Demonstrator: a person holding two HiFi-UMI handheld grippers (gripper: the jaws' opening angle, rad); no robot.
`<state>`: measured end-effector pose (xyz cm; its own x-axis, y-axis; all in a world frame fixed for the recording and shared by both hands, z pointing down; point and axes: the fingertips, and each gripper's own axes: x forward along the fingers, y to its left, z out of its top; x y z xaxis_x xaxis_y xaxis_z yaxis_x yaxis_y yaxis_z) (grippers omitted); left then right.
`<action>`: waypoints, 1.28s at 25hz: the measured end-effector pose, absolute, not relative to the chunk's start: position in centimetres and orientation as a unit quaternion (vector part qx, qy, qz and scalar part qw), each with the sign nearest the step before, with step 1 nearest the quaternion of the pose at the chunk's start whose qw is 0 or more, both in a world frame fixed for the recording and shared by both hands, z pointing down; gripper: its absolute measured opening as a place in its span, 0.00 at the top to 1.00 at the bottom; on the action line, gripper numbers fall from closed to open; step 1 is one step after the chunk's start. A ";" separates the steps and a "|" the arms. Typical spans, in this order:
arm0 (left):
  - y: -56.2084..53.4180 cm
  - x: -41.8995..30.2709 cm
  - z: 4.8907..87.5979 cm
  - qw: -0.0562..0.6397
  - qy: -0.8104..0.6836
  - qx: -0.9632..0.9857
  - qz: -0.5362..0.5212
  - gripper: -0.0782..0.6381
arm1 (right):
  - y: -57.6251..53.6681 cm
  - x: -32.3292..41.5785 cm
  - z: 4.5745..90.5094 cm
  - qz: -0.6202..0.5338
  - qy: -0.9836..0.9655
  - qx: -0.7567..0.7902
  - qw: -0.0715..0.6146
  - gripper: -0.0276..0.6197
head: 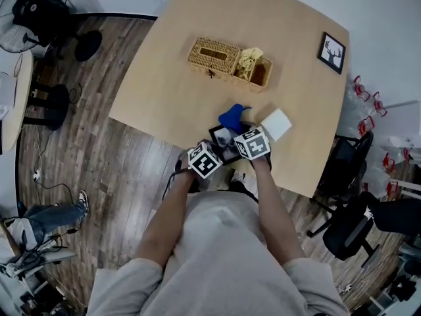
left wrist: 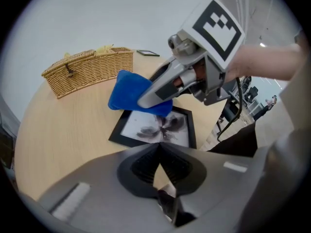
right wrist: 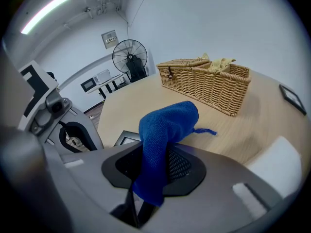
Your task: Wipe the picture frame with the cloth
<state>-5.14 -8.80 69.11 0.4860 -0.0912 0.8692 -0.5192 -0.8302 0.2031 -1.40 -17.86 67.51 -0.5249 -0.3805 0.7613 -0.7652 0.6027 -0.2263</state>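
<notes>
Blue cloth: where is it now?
In the right gripper view the cloth is clamped in the right gripper, hanging over the picture frame near the table's front edge.

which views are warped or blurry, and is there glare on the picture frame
Left gripper view: heavy fisheye with dark corners, picture frame sharp, no clear glare on it. Right gripper view: same fisheye, blue cloth crisp, ceiling light blown out. Head view: evenly lit, table edges bowed.

Blue cloth (left wrist: 129, 91) over flat black frame (left wrist: 150, 130)
</notes>
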 end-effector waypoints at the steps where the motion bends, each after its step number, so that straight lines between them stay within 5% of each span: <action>1: -8.8 -5.1 69.1 0.226 -0.185 0.832 0.471 0.82 | -17.7 -1.3 67.5 0.279 -0.827 0.347 0.345 0.80; 32: -8.9 -5.2 69.2 0.229 -0.193 0.827 0.476 0.82 | -12.0 2.5 68.1 0.278 -0.817 0.364 0.351 0.79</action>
